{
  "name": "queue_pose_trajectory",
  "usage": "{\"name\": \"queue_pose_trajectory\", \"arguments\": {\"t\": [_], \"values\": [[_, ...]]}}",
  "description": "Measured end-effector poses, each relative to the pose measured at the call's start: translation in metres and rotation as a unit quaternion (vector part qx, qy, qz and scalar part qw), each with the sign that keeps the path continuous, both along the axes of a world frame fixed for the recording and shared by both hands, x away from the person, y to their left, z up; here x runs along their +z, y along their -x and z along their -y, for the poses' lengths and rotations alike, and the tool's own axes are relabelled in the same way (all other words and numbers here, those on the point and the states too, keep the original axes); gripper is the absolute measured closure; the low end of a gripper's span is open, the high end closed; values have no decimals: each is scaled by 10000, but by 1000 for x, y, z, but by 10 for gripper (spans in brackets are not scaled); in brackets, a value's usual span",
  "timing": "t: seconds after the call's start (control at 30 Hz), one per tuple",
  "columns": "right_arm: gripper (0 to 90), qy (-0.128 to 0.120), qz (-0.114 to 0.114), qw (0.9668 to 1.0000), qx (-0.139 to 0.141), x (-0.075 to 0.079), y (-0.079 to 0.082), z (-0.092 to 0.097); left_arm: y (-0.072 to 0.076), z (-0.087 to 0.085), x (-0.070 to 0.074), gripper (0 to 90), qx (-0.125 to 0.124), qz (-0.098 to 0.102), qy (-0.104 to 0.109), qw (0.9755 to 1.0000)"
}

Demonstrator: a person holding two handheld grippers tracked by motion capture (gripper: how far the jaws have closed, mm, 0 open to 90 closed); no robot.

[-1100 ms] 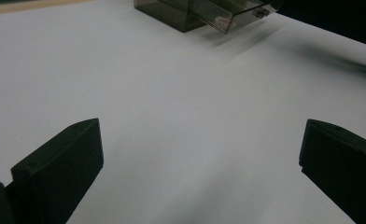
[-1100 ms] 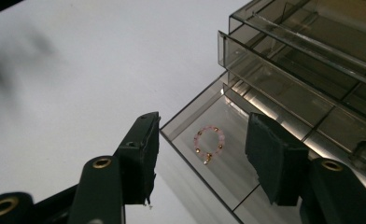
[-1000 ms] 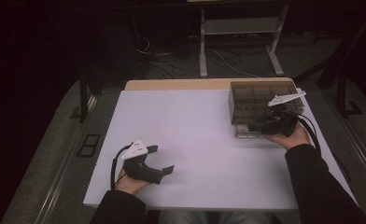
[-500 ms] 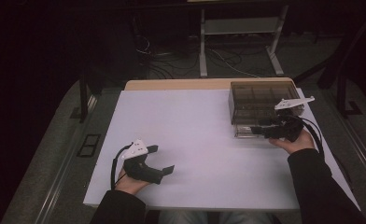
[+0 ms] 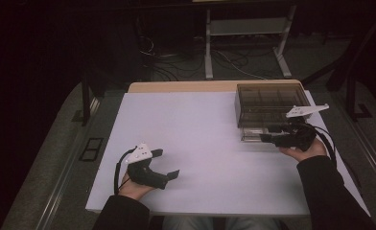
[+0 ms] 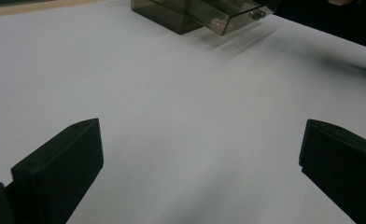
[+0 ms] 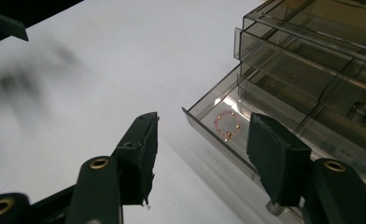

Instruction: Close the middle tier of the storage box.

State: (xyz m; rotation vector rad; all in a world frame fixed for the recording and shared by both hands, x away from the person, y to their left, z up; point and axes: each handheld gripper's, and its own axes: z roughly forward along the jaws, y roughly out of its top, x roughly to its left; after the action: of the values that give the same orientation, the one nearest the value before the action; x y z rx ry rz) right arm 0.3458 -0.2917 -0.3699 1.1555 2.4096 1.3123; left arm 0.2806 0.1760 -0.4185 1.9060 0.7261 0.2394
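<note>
Pulled bottom drawer point(image 7: 228, 128) of smoky clear-plastic drawer cabinet point(image 5: 267, 103) further out | right gripper point(image 7: 200, 154) parted, empty | left gripper point(image 6: 195, 168) wide apart, idle | small pink bead bracelet point(image 7: 227, 126) inside, not yet taken

The room is dimly lit, and the floor point(image 5: 42, 158) around the table point(image 5: 200, 124) is lost in near black. The white tabletop is lit evenly, with soft shadows beside the drawer box point(image 6: 190, 14). Motion blur is seen in both gripper views, and the high view is grainy
</note>
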Motion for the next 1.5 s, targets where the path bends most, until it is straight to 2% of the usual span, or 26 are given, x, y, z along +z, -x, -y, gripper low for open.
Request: {"name": "queue_pose_trajectory", "arguments": {"t": [0.37, 0.77, 0.93, 1.37, 1.5], "values": [[423, 24, -47, 10000, 8, -5, 10, 2, 0, 0, 0, 0, 4, 20, 15, 10000], [453, 47, -241, 9997, 4, -15, 18, 7, 0, 0, 0, 0, -10, 8, -5, 10000], [525, 85, -339, 9994, -18, -20, 20, 12, 0, 0, 0, 0, -10, 10, 4, 10000], [873, 97, -632, 9979, -44, -30, 22, 24, 0, 0, 0, 0, -19, 8, 5, 10000], [888, 173, -665, 9976, -18, -33, 21, 23, 0, 1, 0, 0, -20, 1, -5, 10000]]}}
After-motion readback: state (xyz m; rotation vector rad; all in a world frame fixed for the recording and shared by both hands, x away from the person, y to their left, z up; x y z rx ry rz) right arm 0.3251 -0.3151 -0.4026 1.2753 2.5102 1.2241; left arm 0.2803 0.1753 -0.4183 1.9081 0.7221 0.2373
